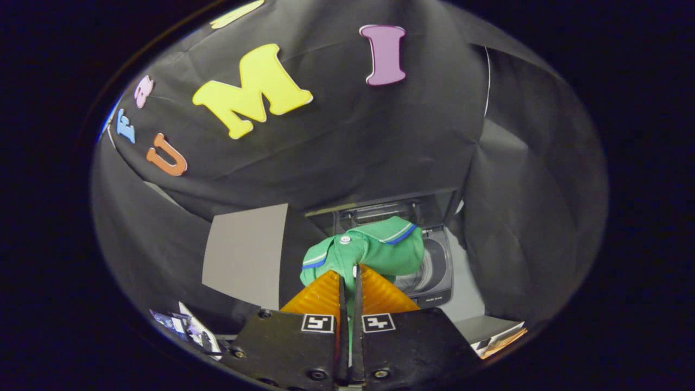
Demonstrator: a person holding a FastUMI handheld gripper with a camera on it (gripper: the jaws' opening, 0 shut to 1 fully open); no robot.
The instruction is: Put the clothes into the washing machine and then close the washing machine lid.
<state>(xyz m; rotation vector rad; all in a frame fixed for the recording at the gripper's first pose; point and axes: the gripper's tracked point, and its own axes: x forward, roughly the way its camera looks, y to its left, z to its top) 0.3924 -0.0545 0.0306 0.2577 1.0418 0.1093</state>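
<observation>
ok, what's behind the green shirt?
Behind the green shirt, pinched in the gripper jaws: the washing machine, lid up. The shirt covers most of the drum opening.

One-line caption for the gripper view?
Gripper shut on green shirt, held above open washing machine.

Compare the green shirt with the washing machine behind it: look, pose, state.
The soft green polo shirt with blue-and-white collar trim hangs bunched, lifted, pinched between the tongs; the grey top-loading washing machine is rigid and stands beyond them. The shirt is still outside; the machine's lid is raised, drum exposed. The shirt partly hides the machine.
</observation>
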